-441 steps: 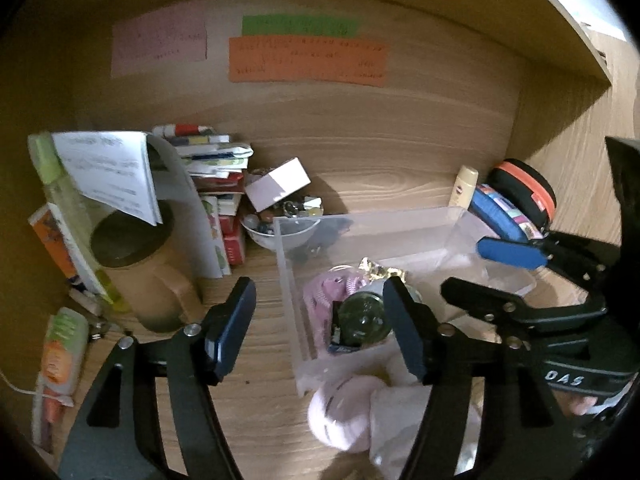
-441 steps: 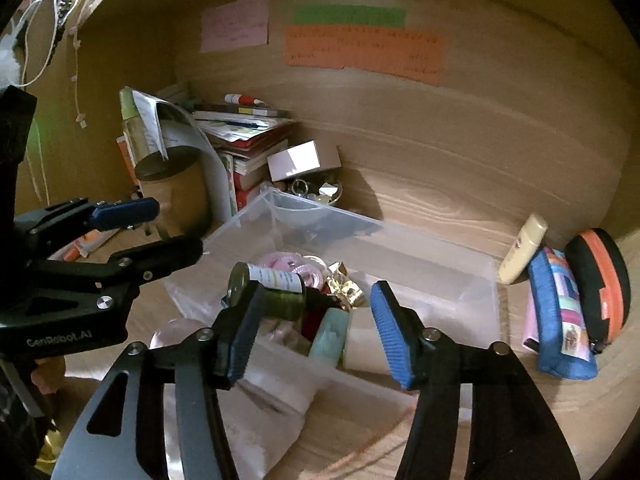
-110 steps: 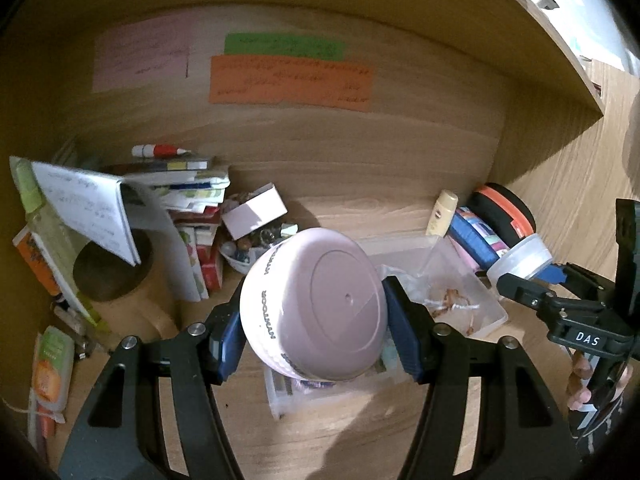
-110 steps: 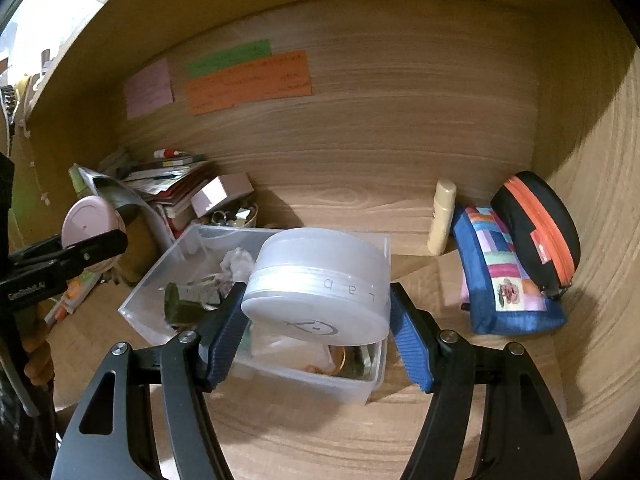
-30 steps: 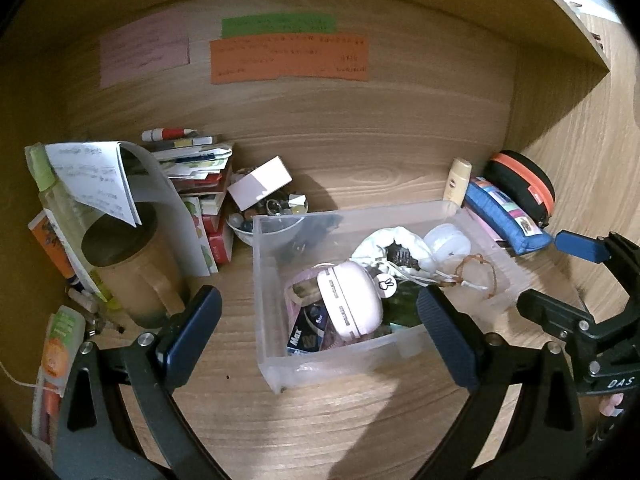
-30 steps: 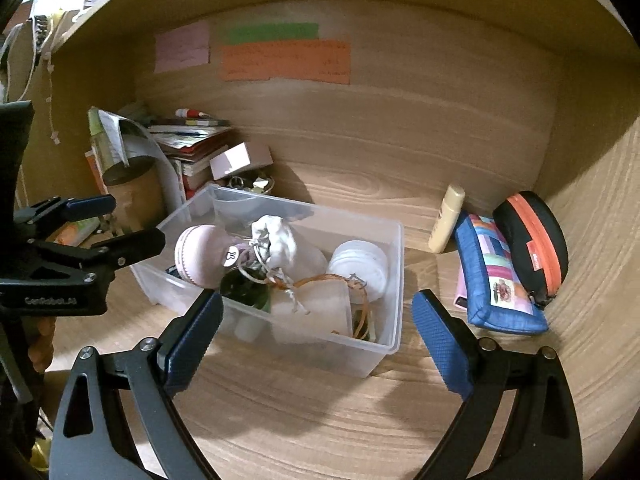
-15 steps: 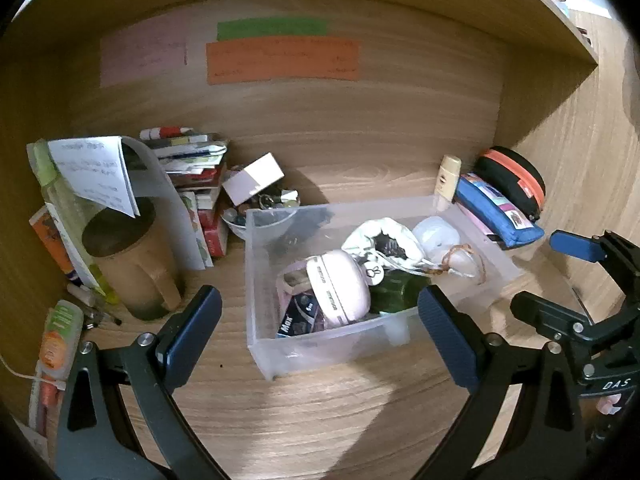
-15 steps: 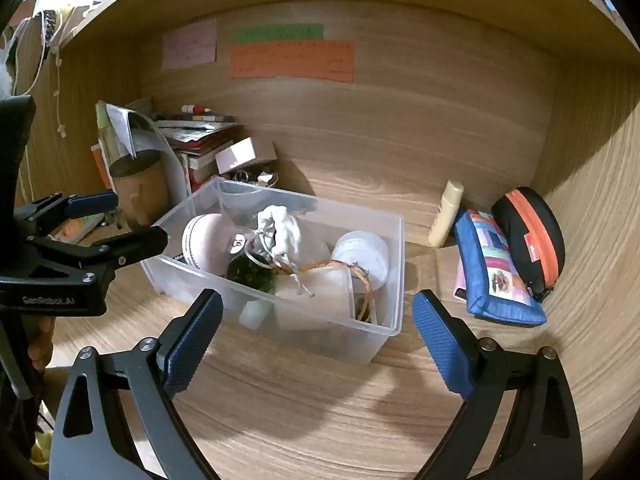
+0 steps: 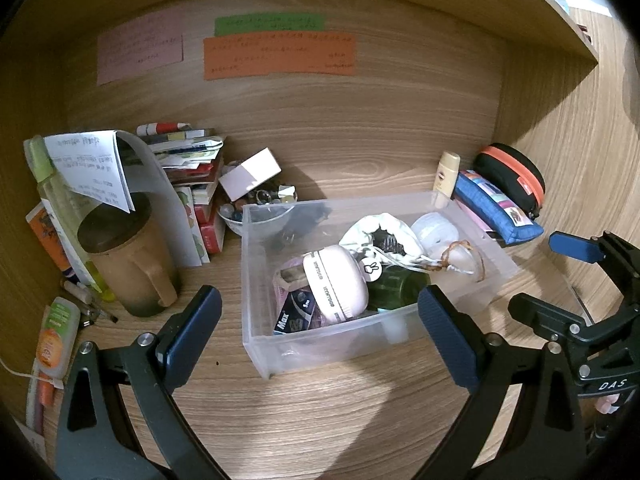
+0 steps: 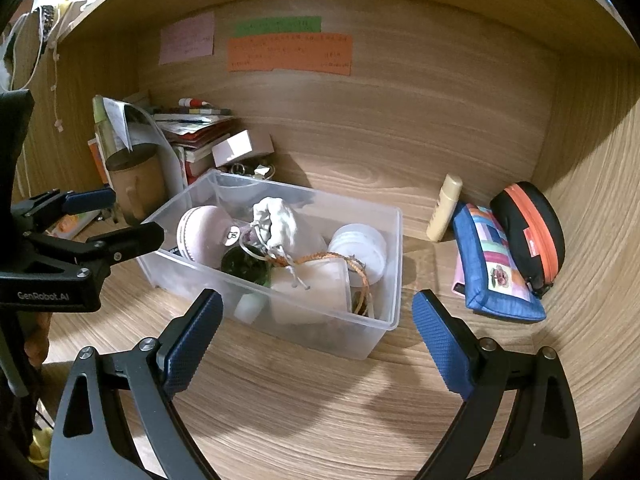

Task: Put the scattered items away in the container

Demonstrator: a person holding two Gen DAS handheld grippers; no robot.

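1. Left wrist view: the left gripper [image 9: 318, 330] has its jaws spread wide and grips nothing.
2. The clear plastic container [image 9: 256, 280] sits on the wooden desk [image 9: 320, 408] ahead of the gap between the jaws, nearer the right jaw.
3. Inside it lie a pink round case [image 9: 335, 280], a white drawstring pouch [image 9: 380, 234], a white jar [image 9: 434, 230], a dark green bottle [image 9: 394, 286] and a small box marked "Max" [image 9: 294, 314].
4. Beyond the left jaw stands a brown mug [image 9: 128, 260], with a stack of books [image 9: 188, 168] behind it.
5. Past the right jaw, the right gripper [image 9: 560, 278] shows from the side with its jaws parted.
6. Right wrist view: the right gripper [image 10: 318, 330] has its jaws wide apart and empty.
7. The container [image 10: 384, 276] lies just ahead, between the two jaws and leaning toward the left one; the pink case [image 10: 198, 230], pouch [image 10: 276, 216] and white jar [image 10: 360, 242] rest inside.
8. Out past the right jaw, a blue patchwork pouch [image 10: 496, 264] leans against a black case with an orange zip [image 10: 528, 228], and a cream tube [image 10: 444, 206] stands just left of them.
9. Beyond the left jaw, the left gripper [image 10: 116, 218] shows with parted jaws beside the container.
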